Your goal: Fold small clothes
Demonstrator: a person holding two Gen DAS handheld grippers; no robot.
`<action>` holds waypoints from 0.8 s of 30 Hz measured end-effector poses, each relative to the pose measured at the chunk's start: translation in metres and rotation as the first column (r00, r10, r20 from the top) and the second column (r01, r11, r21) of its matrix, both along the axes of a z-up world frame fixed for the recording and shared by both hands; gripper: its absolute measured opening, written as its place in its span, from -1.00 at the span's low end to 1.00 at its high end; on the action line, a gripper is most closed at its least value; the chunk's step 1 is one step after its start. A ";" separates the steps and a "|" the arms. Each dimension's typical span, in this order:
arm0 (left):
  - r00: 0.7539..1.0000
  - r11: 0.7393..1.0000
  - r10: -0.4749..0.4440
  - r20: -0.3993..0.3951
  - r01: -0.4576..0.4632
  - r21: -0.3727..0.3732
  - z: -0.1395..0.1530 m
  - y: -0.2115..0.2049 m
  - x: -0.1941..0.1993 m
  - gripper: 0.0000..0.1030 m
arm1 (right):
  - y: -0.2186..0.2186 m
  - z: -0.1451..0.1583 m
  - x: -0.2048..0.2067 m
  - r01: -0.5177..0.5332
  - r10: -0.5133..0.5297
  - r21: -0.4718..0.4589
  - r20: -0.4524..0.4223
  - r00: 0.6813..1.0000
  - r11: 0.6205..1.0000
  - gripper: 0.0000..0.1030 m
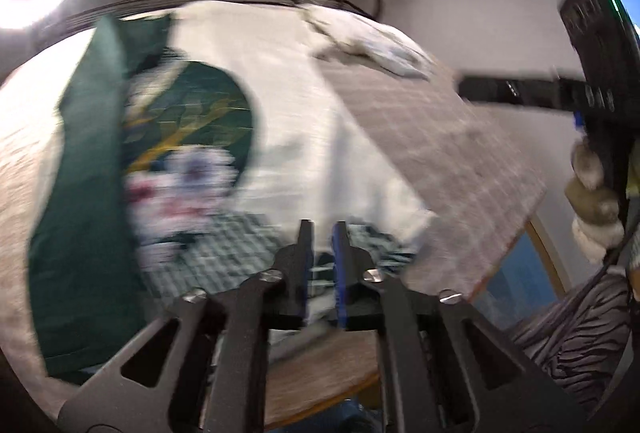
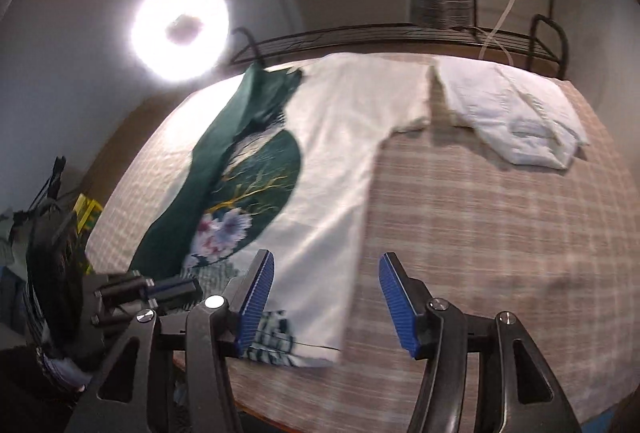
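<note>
white garment [image 2: 340, 161] with green floral panel lay spread across centre-left of the plaid table [image 2: 500, 233]. right gripper [image 2: 326, 297] hovered over its near hem, jaws apart, empty. left gripper [image 1: 322, 249] slightly parted, gripping nothing. folded white cloth [image 2: 516, 113] upper right.

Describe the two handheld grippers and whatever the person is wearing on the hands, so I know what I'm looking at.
Both grippers are black, with slotted linkage arms and silver screw heads. The right gripper has ribbed blue pads on its fingers; the left gripper shows blue pads too, though blurred. In the left wrist view, the hand on the right gripper's black handle wears a pale fuzzy glove and a striped grey sleeve, with a dark cable running alongside.
</note>
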State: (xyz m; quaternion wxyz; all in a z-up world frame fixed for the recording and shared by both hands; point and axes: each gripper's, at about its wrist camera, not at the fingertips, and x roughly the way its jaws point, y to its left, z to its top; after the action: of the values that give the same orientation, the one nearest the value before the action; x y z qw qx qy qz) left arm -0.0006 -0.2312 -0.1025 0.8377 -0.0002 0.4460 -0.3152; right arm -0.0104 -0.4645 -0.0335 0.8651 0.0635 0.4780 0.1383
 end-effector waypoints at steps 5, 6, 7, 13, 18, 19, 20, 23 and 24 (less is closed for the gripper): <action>0.993 0.993 -0.118 0.029 0.118 0.023 -0.007 -0.061 -0.014 0.22 | -0.033 0.003 0.002 0.038 -0.038 0.003 0.014 0.999 0.999 0.21; 0.991 0.991 -0.130 0.029 0.129 0.040 -0.011 -0.070 -0.014 0.22 | -0.039 0.002 0.003 0.047 -0.047 0.002 0.014 0.999 0.999 0.21; 0.990 0.989 -0.140 0.024 0.139 0.056 -0.016 -0.080 -0.013 0.21 | -0.048 0.000 0.006 0.059 -0.059 0.008 0.011 0.998 0.998 0.21; 0.992 0.982 -0.124 0.032 0.118 0.147 -0.035 -0.099 -0.003 0.18 | -0.086 -0.019 0.021 0.100 -0.098 0.091 -0.035 0.995 0.991 0.21; 0.993 0.982 -0.097 0.062 0.086 0.171 -0.039 -0.097 0.003 -0.90 | -0.101 -0.035 0.044 0.110 -0.101 0.150 -0.065 0.993 0.983 0.21; 0.996 0.988 -0.083 0.033 0.078 0.136 -0.039 -0.092 0.009 -0.92 | -0.101 -0.037 0.049 0.108 -0.098 0.161 -0.069 0.993 0.981 0.21; 0.998 0.992 -0.067 0.006 0.066 0.105 -0.038 -0.087 0.013 -0.94 | -0.101 -0.040 0.057 0.107 -0.095 0.178 -0.075 0.993 0.978 0.21; 0.999 1.000 -0.003 -0.052 0.003 0.009 -0.029 -0.069 0.020 -0.95 | -0.097 -0.050 0.079 0.114 -0.092 0.235 -0.102 0.990 0.965 0.22; 0.998 1.000 0.017 -0.058 -0.018 -0.018 -0.025 -0.062 0.021 -0.95 | -0.095 -0.055 0.092 0.127 -0.099 0.261 -0.116 0.988 0.957 0.22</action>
State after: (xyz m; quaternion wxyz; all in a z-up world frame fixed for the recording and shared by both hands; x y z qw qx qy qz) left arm 0.0202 -0.2936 -0.1276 0.8271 -0.0209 0.4671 -0.3121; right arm 0.0814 -0.5592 -0.0882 0.8296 0.2142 0.4939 0.1484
